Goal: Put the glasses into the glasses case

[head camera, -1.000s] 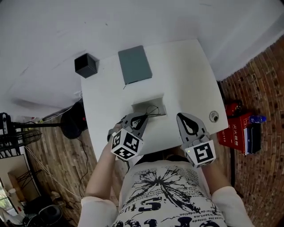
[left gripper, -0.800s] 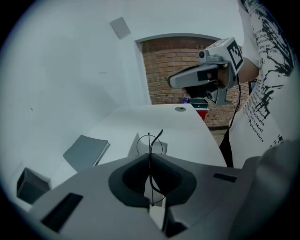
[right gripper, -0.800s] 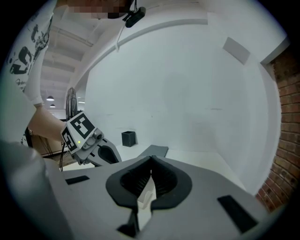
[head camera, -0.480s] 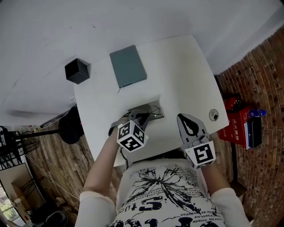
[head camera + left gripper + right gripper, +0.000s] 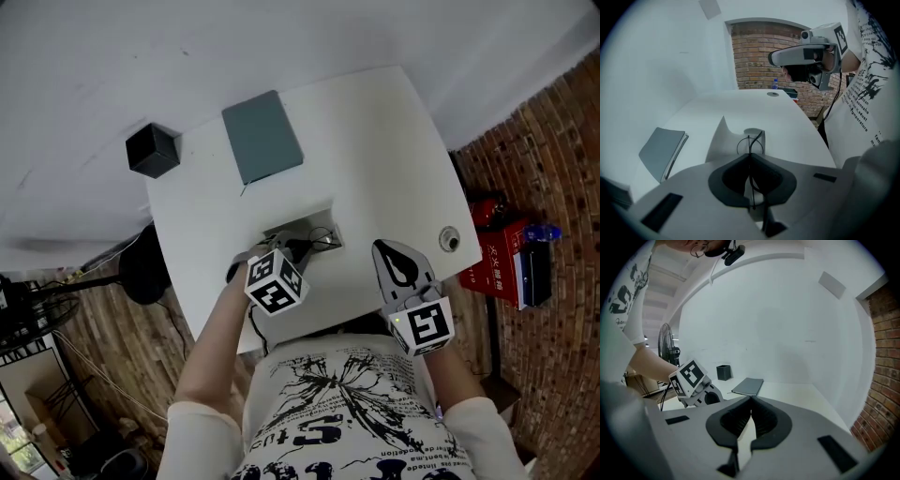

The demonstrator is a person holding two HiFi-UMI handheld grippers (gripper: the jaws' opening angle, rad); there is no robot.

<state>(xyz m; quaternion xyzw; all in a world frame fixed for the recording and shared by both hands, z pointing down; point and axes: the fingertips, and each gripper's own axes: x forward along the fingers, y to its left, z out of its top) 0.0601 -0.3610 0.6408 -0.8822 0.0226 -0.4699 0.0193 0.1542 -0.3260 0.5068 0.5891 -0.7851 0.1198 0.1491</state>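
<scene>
The glasses (image 5: 751,143) are a thin black wire pair, and my left gripper (image 5: 750,154) is shut on their frame. They hang just over the open pale grey glasses case (image 5: 723,140), whose lid flap stands up on the left. In the head view the left gripper (image 5: 298,246) tilts down over the case (image 5: 323,223) near the table's front, with the glasses (image 5: 319,239) at its tips. My right gripper (image 5: 389,248) hovers to the right of the case above the table's front edge. Its jaws (image 5: 751,401) are shut with nothing between them.
A flat grey-green book (image 5: 262,136) lies at the back of the white table, and a black cube box (image 5: 153,150) sits at the far left corner. A small round fitting (image 5: 450,240) is near the right edge. Red boxes (image 5: 502,272) stand on the floor to the right.
My left gripper has tilted downward and sunk toward the open case, carrying the glasses with it. The right gripper has dropped slightly.
</scene>
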